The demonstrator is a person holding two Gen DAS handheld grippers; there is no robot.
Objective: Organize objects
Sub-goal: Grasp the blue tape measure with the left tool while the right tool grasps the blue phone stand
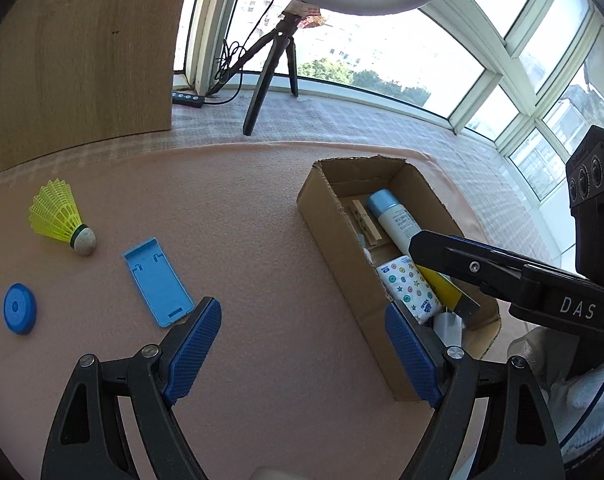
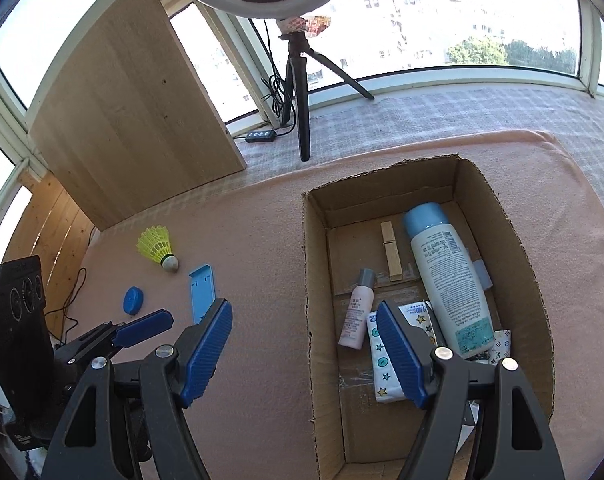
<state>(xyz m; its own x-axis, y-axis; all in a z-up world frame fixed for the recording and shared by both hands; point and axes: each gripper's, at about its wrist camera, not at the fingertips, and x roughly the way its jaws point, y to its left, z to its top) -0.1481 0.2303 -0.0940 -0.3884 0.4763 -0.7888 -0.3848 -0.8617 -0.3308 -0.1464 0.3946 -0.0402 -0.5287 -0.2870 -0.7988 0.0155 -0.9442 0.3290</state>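
While I look along my left hand-held gripper point(image 1: 302, 344): released, empty, above the worktop point(image 1: 262, 240).
Left out: shuttlecock point(image 1: 62, 218), stand point(image 1: 158, 282), blue cap point(image 1: 19, 308).
Right view, right hand-held gripper point(image 2: 302, 348): released, empty, at the box point(image 2: 314, 320) wall.
Boxed: bottle point(image 2: 446, 276), peg point(image 2: 391, 251), tube point(image 2: 358, 312), tissues point(image 2: 382, 368).
Progress: I judge roughly halfway.

Yellow shuttlecock point(image 1: 58, 216), blue phone stand point(image 1: 158, 287), pink cloth point(image 1: 242, 220) (tissue pack point(image 1: 408, 286) star-patterned).
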